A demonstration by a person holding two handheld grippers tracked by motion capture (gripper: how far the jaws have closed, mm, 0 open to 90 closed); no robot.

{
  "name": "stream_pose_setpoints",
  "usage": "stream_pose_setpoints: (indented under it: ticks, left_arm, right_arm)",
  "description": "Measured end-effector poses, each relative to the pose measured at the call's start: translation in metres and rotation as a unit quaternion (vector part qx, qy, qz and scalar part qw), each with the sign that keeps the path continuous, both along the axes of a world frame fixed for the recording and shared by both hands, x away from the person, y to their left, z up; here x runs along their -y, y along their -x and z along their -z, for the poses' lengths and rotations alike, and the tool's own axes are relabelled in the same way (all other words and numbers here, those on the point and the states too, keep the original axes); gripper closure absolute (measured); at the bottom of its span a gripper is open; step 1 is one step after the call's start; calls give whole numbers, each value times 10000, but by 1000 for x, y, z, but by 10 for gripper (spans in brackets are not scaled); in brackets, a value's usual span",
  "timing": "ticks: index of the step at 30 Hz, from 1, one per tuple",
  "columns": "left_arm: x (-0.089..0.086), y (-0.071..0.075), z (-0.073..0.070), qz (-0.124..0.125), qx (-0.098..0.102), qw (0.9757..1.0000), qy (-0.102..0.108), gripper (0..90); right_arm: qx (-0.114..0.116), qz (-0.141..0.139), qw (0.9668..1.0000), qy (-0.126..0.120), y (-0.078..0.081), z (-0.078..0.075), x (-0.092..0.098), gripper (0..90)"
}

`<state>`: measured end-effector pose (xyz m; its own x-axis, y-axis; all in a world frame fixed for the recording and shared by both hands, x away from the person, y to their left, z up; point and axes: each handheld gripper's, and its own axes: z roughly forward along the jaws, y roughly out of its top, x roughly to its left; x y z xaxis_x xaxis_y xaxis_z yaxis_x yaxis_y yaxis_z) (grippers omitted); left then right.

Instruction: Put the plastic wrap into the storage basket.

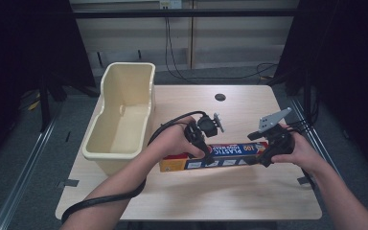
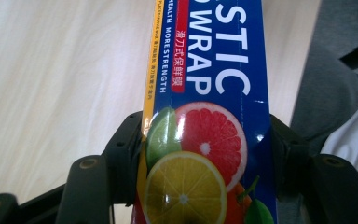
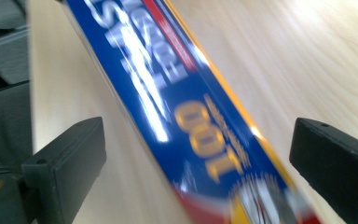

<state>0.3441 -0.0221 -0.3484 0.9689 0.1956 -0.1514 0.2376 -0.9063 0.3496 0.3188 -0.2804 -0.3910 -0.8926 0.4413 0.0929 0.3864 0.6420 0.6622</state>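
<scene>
left gripper (image 1: pixel 202 146) clamps the plastic wrap box (image 1: pixel 215 156); right gripper (image 1: pixel 268 154) straddles its other end, jaws apart, apparently about to close

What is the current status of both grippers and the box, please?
Left gripper shut on the long blue plastic wrap box. Right gripper open, fingers straddling the box's other end. Cream plastic bin empty, nothing in the way.

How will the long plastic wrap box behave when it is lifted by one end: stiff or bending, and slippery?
The plastic wrap box looks like thin cardboard with straight edges, so it probably stays fairly stiff and will not roll. Its glossy print reflects light, so it may slip. The left gripper clamps one end; lifted there alone, the far end may droop.
</scene>
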Motion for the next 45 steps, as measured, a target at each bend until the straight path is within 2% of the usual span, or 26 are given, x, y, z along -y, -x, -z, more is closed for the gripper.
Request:
stream_pose_setpoints:
  ticks: [2,5,8,10,12,15,17,19,21,23,25,26,30,32,33,34,40,45]
  left_arm:
    - [-6,-2,-3,-119,-51,9999,-35,407]
    - [-14,-2,-6,-258,-20,9997,-34,407]
    - [-20,-4,-11,-370,-32,9993,-63,407]
    - [-25,-4,-15,-473,20,9989,-43,408]
    - [-31,-8,-18,-550,-11,9985,-23,407]
    - [-37,-9,-22,-704,-35,9975,-35,408]
    - [-41,-9,-25,-806,-58,9967,-18,408]
    - [-44,-11,-27,-795,-46,9968,-43,408]
    - [-46,-11,-29,-944,-123,9955,-13,408]
    - [-48,-13,-31,-944,-66,9955,-55,408]
    - [-50,-13,-33,-1064,-114,9943,-31,408]
    - [-51,-15,-34,-974,-50,9952,-54,408]
    - [-57,-18,-39,-1135,-75,9935,-22,407]
    - [-58,-18,-40,-1171,-62,9931,-18,407]
    - [-61,-19,-42,-1212,-7,9926,-37,407]
    - [-62,-19,-43,-1255,-4,9921,-40,407]
    - [-68,-23,-48,-1494,-126,9887,-43,407]
    - [-72,-25,-52,-1542,-108,9880,-36,407]
  right_arm:
    - [51,50,10000,13,-1,0,3,31]
    - [125,127,9998,17,-2,0,7,20]
    - [212,315,9993,-1,-3,1,11,19]
    - [192,424,9989,20,-3,1,13,21]
    - [201,376,9991,2,-3,2,15,20]
    - [244,541,9981,139,-1,4,17,27]
    - [232,508,9984,95,-1,6,18,24]
    - [241,562,9980,171,0,8,18,28]
    - [285,601,9976,175,2,10,16,26]
    - [234,618,9976,191,3,13,14,23]
    - [273,670,9970,275,4,17,13,30]
    - [261,673,9970,278,5,19,12,25]
    - [247,735,9967,247,6,25,10,26]
    - [224,695,9971,201,7,28,8,26]
    - [255,776,9963,282,8,29,7,27]
    - [243,721,9969,223,8,30,7,27]
    - [304,808,9959,258,10,38,2,27]
    - [268,771,9964,212,12,44,-1,27]
